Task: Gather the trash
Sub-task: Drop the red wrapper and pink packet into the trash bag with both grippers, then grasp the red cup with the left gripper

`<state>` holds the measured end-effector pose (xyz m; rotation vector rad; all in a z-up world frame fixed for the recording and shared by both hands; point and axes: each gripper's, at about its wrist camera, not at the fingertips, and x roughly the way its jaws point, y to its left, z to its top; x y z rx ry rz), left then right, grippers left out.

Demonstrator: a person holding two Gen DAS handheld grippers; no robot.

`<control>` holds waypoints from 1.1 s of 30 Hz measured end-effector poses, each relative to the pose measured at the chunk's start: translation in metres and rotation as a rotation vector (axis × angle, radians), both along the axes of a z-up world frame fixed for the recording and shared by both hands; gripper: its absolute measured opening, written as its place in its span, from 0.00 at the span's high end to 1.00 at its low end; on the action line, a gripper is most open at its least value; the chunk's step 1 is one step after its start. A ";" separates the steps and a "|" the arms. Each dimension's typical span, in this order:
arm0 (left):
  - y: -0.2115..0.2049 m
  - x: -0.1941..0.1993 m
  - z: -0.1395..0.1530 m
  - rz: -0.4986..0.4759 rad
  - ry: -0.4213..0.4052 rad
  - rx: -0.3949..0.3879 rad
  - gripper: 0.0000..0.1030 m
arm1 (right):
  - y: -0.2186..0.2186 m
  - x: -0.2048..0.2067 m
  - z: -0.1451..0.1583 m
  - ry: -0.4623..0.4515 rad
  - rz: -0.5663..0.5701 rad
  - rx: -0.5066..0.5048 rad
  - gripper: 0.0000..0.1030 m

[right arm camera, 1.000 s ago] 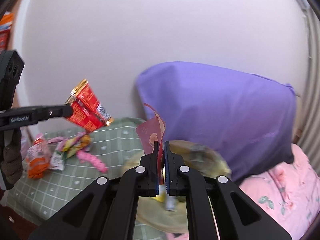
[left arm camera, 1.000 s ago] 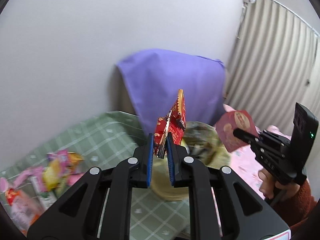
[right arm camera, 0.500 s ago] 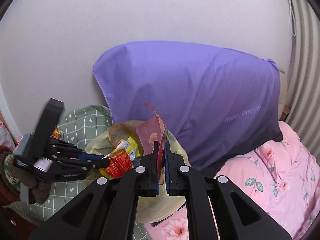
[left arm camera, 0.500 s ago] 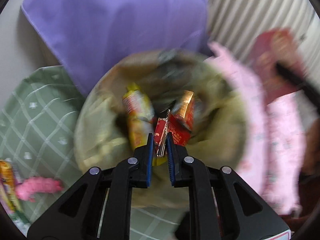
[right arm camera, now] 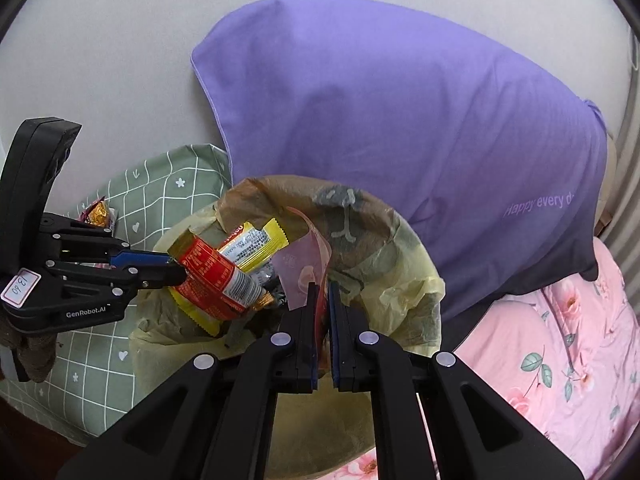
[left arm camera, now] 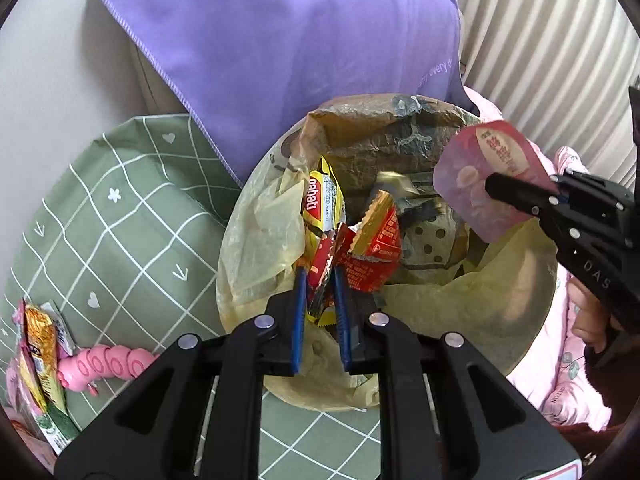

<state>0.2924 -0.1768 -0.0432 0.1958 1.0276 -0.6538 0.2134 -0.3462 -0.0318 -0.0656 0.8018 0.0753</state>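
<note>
So the left claw [left arm camera: 320, 276] was clamped on a red snack wrapper [left arm camera: 370, 246], which stuck up and away from the pads, long axis roughly along the fingers, torn gold edge on top, right over the mouth of the trash bag [left arm camera: 260, 232]. The right claw [right arm camera: 323, 292] was pinched on a thin pink wrapper [right arm camera: 304, 268] that stood edge-on between the pads and curled up and back over the same bag.

A second earlier both wrappers were up in the air against the wall; since then both claws had dropped and tilted down onto the bag, the right one arriving last.

Inside the bag a yellow wrapper [left arm camera: 320, 200] leaned upright; the bottom was too dark and crumpled to read. Further left, on the green checked cloth [left arm camera: 120, 220], more packets [left arm camera: 40, 344] and a pink ridged thing [left arm camera: 108, 364] were cut off by the lens edge. Behind sat a purple pillow [right arm camera: 400, 140], with pink floral bedding [right arm camera: 560, 340] off to the right.
</note>
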 end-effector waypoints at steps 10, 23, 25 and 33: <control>0.024 -0.001 0.012 0.031 0.089 -0.182 0.66 | 0.005 -0.016 0.003 -0.008 -0.031 -0.011 0.63; 0.134 -0.040 0.045 0.260 -0.102 -0.204 0.55 | 0.051 -0.036 0.041 -0.175 0.015 0.077 0.49; 0.169 -0.048 0.044 0.352 -0.152 -0.167 0.55 | 0.065 -0.036 0.046 -0.209 0.054 0.117 0.46; 0.319 -0.078 0.019 0.756 -0.190 -0.123 0.49 | 0.139 -0.028 0.039 -0.153 0.240 0.089 0.46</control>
